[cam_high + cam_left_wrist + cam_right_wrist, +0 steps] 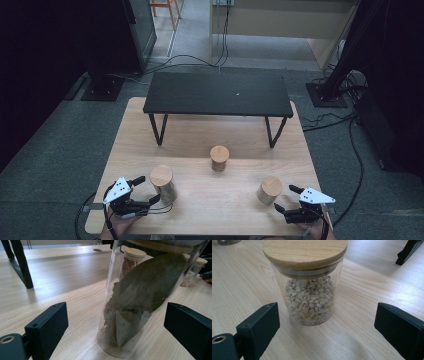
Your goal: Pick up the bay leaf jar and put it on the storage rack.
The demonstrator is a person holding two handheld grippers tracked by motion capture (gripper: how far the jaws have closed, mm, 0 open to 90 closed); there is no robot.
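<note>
While both grippers gape wide, left gripper (pixel 141 190) faces a tall glass bay-leaf jar (pixel 140 302); right gripper (pixel 289 198) a squat bamboo-lidded grain jar (pixel 308 287).

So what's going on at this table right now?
A person holds a gripper in each hand at a wooden table. The left gripper stands open around a tall glass jar of bay leaves, not touching it. The right gripper is open, facing a short jar of pale grains. A third jar stands farther back, before a black shelf.
</note>
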